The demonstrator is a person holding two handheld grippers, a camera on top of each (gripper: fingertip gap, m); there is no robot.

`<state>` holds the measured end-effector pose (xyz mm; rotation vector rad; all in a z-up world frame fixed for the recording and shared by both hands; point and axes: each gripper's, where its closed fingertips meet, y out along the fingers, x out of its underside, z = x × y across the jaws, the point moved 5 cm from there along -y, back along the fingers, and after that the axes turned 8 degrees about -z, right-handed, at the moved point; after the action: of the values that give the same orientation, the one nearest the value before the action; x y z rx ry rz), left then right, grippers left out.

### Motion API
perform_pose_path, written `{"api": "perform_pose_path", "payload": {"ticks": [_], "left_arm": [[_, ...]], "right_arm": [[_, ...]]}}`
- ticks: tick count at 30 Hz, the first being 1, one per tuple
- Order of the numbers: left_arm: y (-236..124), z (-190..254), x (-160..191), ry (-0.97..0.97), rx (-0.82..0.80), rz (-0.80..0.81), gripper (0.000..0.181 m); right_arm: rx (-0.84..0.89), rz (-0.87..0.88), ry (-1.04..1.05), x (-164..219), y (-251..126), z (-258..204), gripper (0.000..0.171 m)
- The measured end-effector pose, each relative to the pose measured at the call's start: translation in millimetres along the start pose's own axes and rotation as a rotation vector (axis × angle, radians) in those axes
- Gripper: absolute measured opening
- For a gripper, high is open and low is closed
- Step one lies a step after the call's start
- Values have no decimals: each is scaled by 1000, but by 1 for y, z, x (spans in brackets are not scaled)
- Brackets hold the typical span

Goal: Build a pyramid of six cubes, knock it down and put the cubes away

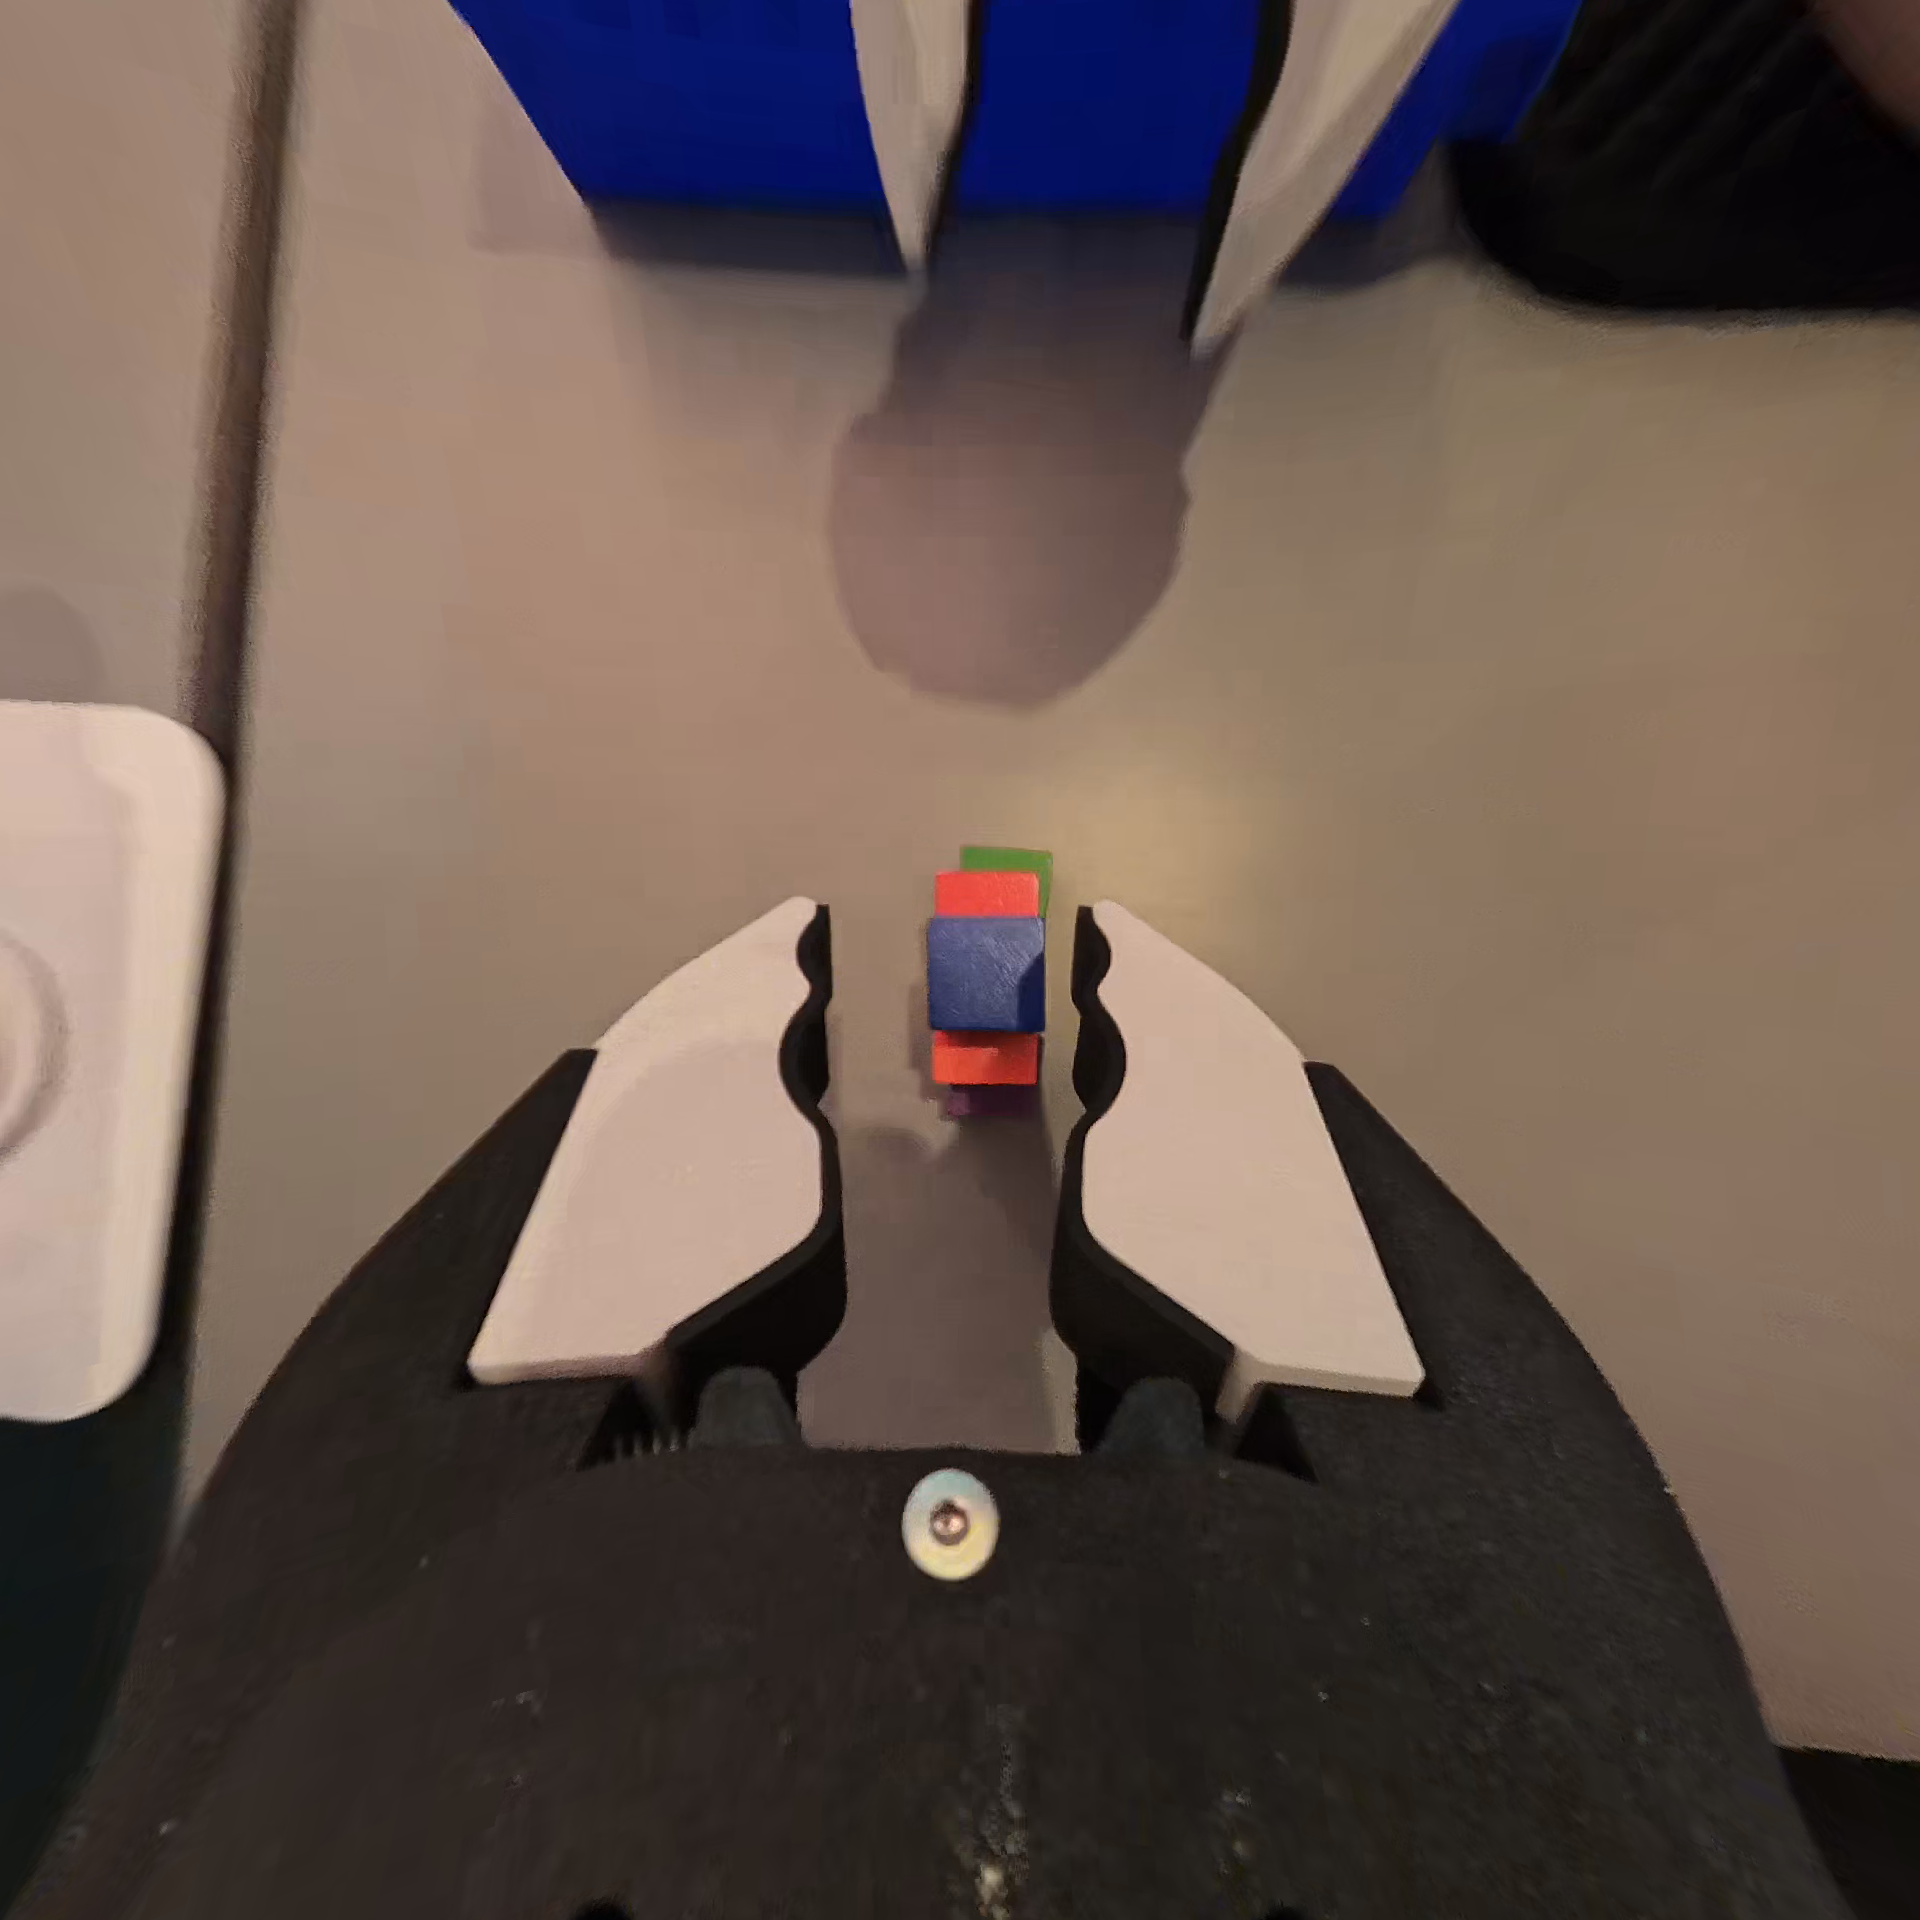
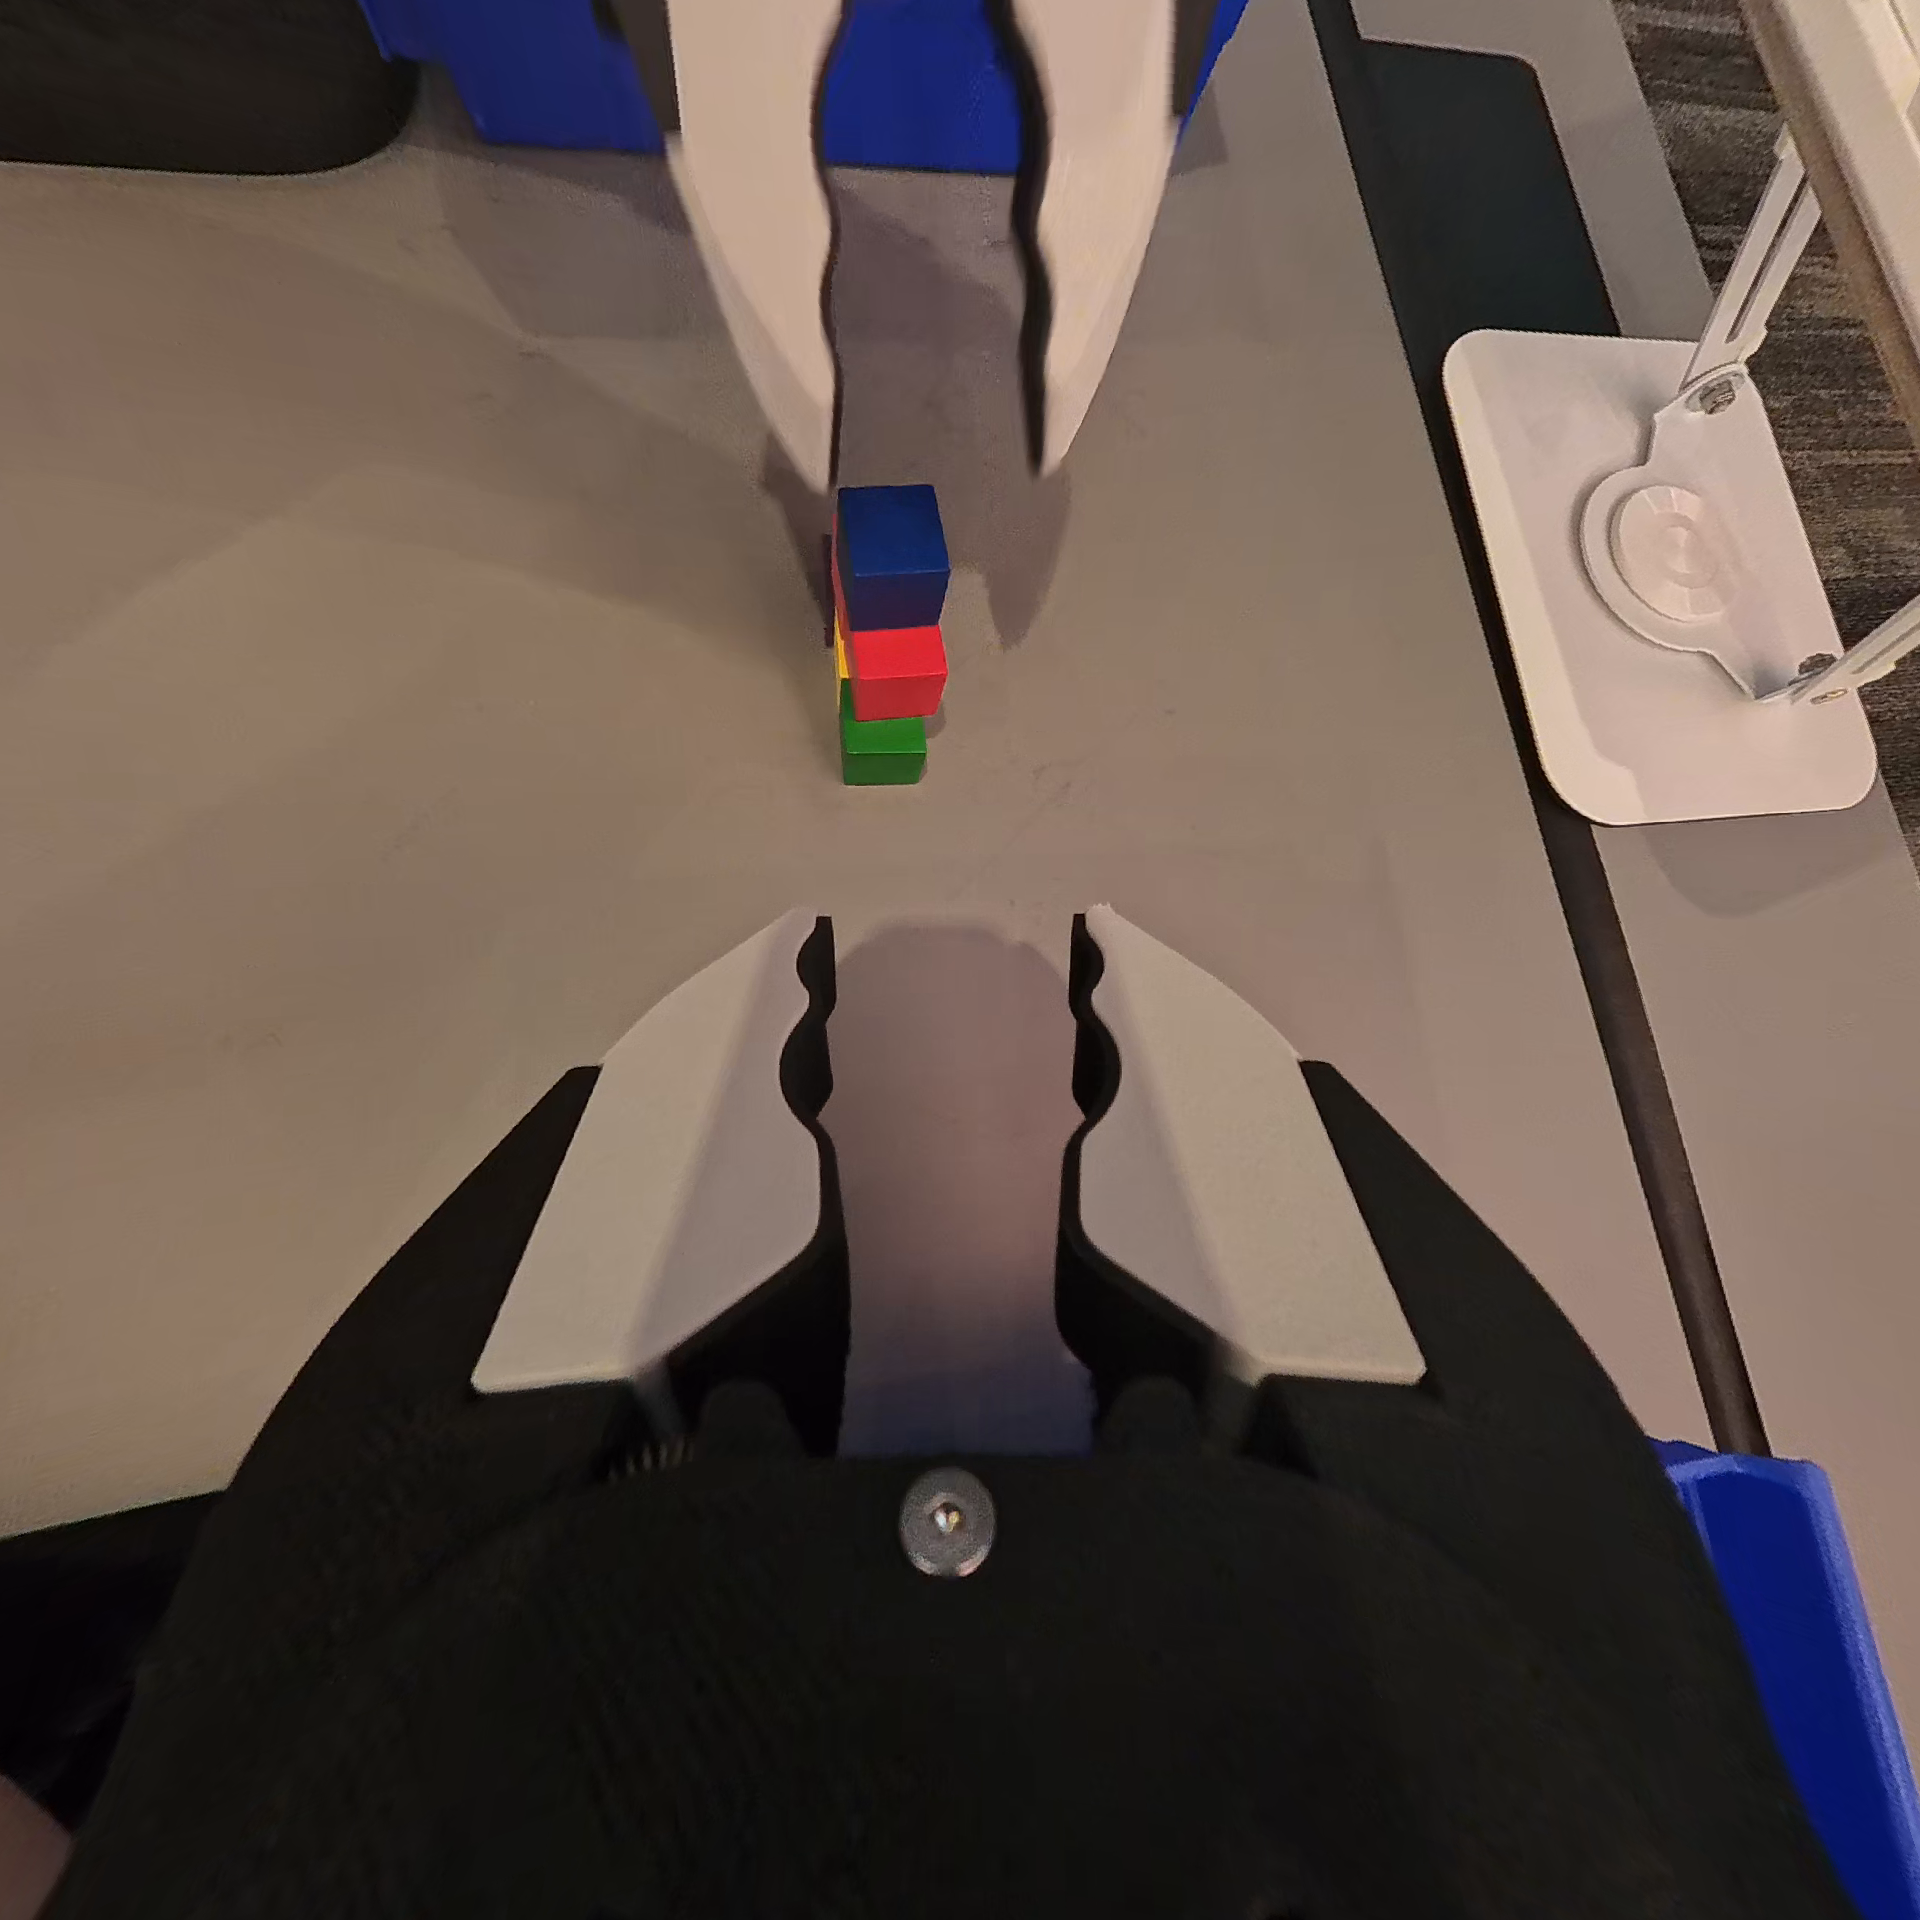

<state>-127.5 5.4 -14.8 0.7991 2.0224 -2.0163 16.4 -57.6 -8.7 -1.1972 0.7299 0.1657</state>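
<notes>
1. The grey table (image 2: 416, 727) fills both views; a dark seam runs down it, on the right in the right wrist view and on the left in the left wrist view.
2. A blue bin (image 1: 727, 104) stands at the far edge in the left wrist view, behind the other gripper's fingers. A blue bin (image 2: 914, 94) also shows at the top of the right wrist view, and a blue corner sits at that view's lower right; whether these are one bin or two I cannot tell.
3. A white stand base (image 2: 1662, 582) lies beyond the seam, with a metal arm rising from it.
4. The left gripper (image 1: 951, 914) hangs over the pyramid, its jaws wide apart, one on each side of the top cube, gripping nothing.
5. The right gripper (image 2: 951, 920) is held back from the pyramid, well short of it, its jaws likewise spread and empty.
6. The pyramid (image 2: 888, 634) stands near the middle of the table, seen edge-on from both sides.
7. The blue cube (image 1: 985, 971) is on top.
8. A red cube (image 2: 896, 670) sits in the middle row below it; a second red face shows in the left wrist view.
9. A green cube (image 2: 883, 750) rests on the table at the end nearer the right gripper.
10. Yellow and purple slivers peek out behind, probably further cubes.
</notes>
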Motion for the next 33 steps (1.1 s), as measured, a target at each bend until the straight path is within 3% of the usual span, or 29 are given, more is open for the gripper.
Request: {"api": "perform_pose_path", "payload": {"ticks": [6,11,15,19,27,30,33], "left_arm": [[-135,0,-55,-41,-340,484,41],[-210,18,-45,-149,-649,776,42],[-221,33,-26,-299,-679,865,47],[-232,42,-5,-388,-692,937,53],[-243,47,41,-429,-807,945,48],[-235,40,49,-446,-764,935,45],[-223,37,51,-459,-711,939,43]], "right_arm": [[16,29,6,-1,-3,4,44],[73,108,24,-11,-18,8,45],[217,241,74,-31,-50,16,45],[397,384,152,-41,-87,26,57],[632,611,361,-31,-141,46,83],[711,653,405,-23,-151,52,94],[750,672,424,-17,-154,54,93]]}}
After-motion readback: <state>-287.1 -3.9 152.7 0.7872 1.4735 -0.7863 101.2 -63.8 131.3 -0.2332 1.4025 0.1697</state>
